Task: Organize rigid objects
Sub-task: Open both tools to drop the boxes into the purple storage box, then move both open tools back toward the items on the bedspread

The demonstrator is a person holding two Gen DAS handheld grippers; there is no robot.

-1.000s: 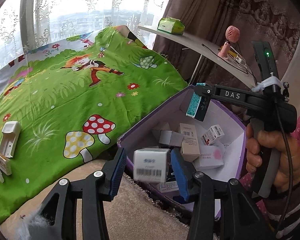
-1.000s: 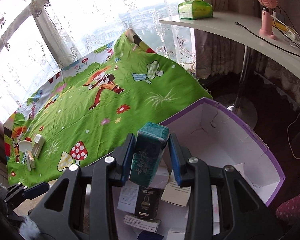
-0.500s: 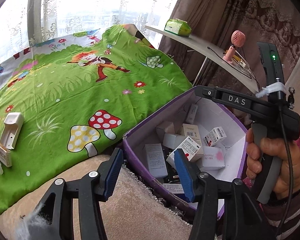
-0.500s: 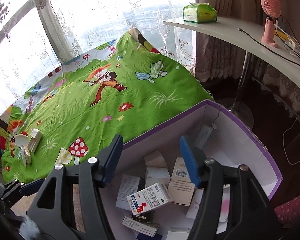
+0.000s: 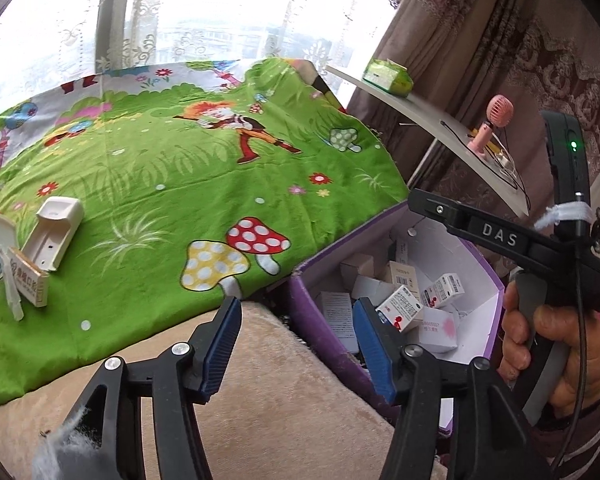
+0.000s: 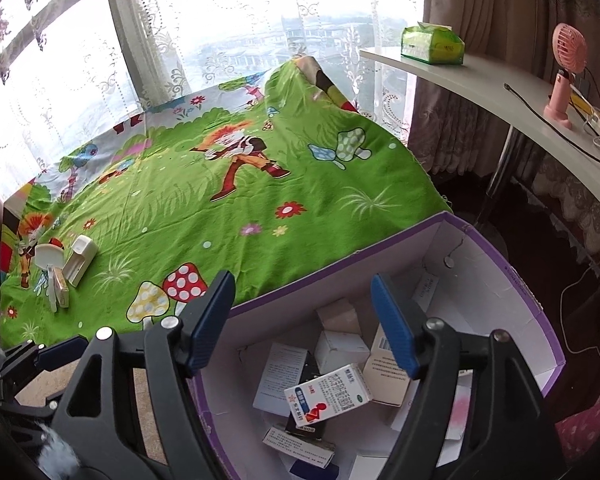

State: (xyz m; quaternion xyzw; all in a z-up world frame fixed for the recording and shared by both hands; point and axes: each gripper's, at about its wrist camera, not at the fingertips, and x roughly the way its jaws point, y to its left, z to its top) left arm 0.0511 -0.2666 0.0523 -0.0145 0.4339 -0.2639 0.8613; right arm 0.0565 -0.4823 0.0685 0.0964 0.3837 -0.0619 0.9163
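Left wrist view: the left claw [image 5: 296,350] is opening with nothing between its pads, straddling the near wall of the purple box [image 5: 320,344] in the lower middle of the frame. The right claw [image 6: 302,322] is opening and empty too, hanging over the small cartons [image 6: 328,398] piled in that box.

What's left to sort, I'd guess, is the cluster at the far left edge: a white plastic holder [image 5: 54,238] with its long axis running up the frame, and a tan carton [image 5: 30,282] touching its lower end. The left claw is clearly nearer. Nothing between but green bedsheet [image 5: 204,188]. The shelf with the pink fan [image 6: 564,76] sits upper right, well clear.
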